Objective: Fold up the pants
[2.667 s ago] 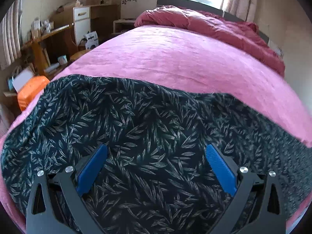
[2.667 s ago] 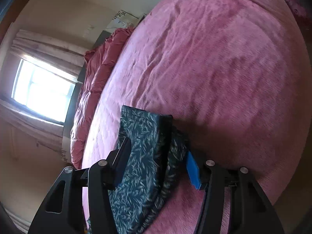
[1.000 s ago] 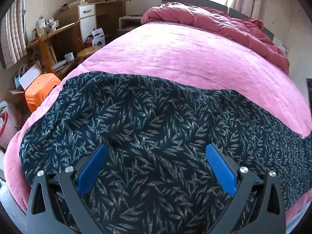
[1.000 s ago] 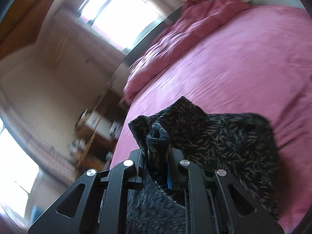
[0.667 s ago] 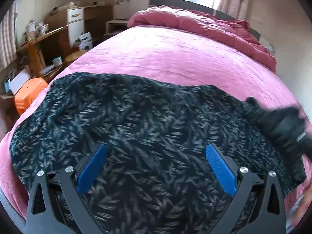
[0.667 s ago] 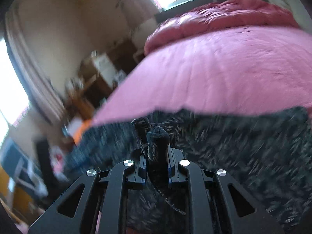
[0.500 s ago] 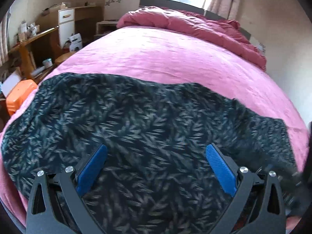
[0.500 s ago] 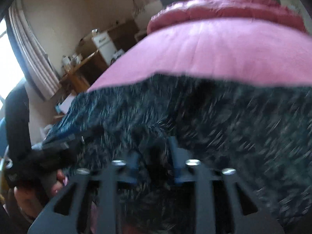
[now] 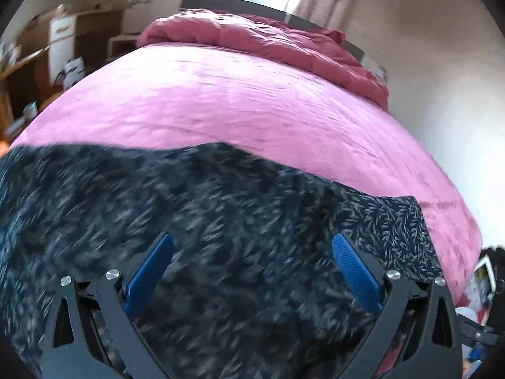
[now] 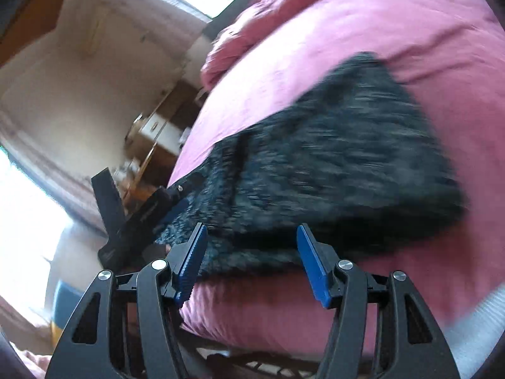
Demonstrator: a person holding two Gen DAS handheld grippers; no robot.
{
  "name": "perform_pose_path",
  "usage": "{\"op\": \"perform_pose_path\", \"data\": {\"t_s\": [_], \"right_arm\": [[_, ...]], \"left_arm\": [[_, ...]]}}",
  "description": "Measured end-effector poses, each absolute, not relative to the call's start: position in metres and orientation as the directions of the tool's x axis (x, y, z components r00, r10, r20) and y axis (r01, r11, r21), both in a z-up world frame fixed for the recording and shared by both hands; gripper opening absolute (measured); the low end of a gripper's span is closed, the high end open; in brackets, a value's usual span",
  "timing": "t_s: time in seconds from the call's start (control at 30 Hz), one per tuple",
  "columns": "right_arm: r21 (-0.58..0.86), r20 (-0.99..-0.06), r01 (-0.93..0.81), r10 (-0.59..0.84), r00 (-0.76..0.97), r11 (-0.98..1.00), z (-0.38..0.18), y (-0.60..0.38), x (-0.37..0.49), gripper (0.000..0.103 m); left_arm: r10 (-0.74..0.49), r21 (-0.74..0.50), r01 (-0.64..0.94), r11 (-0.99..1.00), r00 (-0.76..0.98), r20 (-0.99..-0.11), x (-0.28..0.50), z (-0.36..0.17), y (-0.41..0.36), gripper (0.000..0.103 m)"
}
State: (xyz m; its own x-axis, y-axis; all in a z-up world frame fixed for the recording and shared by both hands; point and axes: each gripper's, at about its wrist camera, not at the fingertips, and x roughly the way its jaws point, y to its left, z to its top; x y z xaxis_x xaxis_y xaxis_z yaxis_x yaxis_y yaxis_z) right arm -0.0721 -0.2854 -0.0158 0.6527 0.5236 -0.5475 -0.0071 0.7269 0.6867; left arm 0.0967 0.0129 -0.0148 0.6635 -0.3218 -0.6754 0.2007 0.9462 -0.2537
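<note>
Since a second earlier the right tool (image 10: 251, 265) had let go of the bunched cloth, its jaws opening, nothing between them. The pants (image 9: 221, 237), apparently folded, lay lengthwise across the bed (image 9: 221, 101). The left tool (image 9: 252, 262) hovered wide open, angled downward over them.

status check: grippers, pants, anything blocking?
Left gripper open over the pants, nothing pinched. Right gripper jaws opening, nothing between the pads. Pants lie doubled on the pink bedspread. Nothing in the way.
</note>
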Motion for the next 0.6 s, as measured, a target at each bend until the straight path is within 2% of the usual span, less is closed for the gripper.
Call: {"op": "perform_pose_path", "data": {"t_s": [0.03,0.07,0.1,0.13,0.2,0.23,0.3,0.33,0.37,0.4,0.43,0.53,0.6], "right_arm": [[0.680,-0.576,0.038,0.501,0.646,0.732,-0.019,-0.297,-0.078,0.058],[0.679,-0.593,0.074,0.487,0.641,0.730,-0.021,-0.305,-0.081,0.058],[0.689,-0.596,0.103,0.480,0.643,0.717,-0.025,-0.314,-0.084,0.058],[0.712,-0.582,0.125,0.481,0.655,0.691,-0.030,-0.324,-0.087,0.058],[0.744,-0.564,0.168,0.473,0.677,0.647,-0.037,-0.339,-0.087,0.058],[0.768,-0.544,0.181,0.476,0.691,0.615,-0.040,-0.346,-0.086,0.058],[0.795,-0.528,0.225,0.460,0.714,0.563,-0.047,-0.356,-0.082,0.058],[0.801,-0.526,0.240,0.455,0.719,0.548,-0.049,-0.359,-0.079,0.051],[0.804,-0.526,0.256,0.441,0.727,0.538,-0.050,-0.361,-0.077,0.042],[0.798,-0.533,0.266,0.427,0.731,0.540,-0.049,-0.362,-0.076,0.021],[0.775,-0.560,0.300,0.386,0.732,0.556,-0.046,-0.369,-0.074,0.014],[0.774,-0.529,0.293,0.320,0.786,0.561,-0.027,-0.385,-0.079,0.008],[0.753,-0.542,0.289,0.309,0.781,0.591,-0.021,-0.389,-0.077,0.008]], "left_arm": [[-0.325,-0.242,0.216,0.946,0.655,-0.682,0.101,-0.015,0.006,0.099],[-0.320,-0.223,0.230,0.947,0.638,-0.701,0.107,-0.018,-0.004,0.091],[-0.320,-0.216,0.240,0.947,0.623,-0.713,0.110,-0.020,-0.010,0.078],[-0.330,-0.220,0.251,0.943,0.603,-0.726,0.114,-0.022,-0.015,0.073],[-0.339,-0.231,0.257,0.938,0.562,-0.754,0.120,-0.029,-0.024,0.054],[-0.336,-0.227,0.258,0.939,0.561,-0.757,0.120,-0.030,-0.027,0.053],[-0.336,-0.210,0.279,0.937,0.558,-0.759,0.118,-0.030,-0.035,0.030],[-0.324,-0.193,0.280,0.940,0.564,-0.759,0.115,-0.029,-0.037,0.027],[-0.323,-0.189,0.283,0.940,0.567,-0.758,0.114,-0.028,-0.040,0.017],[-0.337,-0.201,0.291,0.935,0.561,-0.756,0.112,-0.025,-0.042,0.015],[-0.348,-0.216,0.289,0.933,0.562,-0.751,0.109,-0.020,-0.043,0.015],[-0.428,-0.305,0.305,0.902,0.551,-0.716,0.095,-0.002,-0.042,0.014],[-0.402,-0.280,0.293,0.914,0.568,-0.718,0.088,0.000,-0.047,0.014]]}}
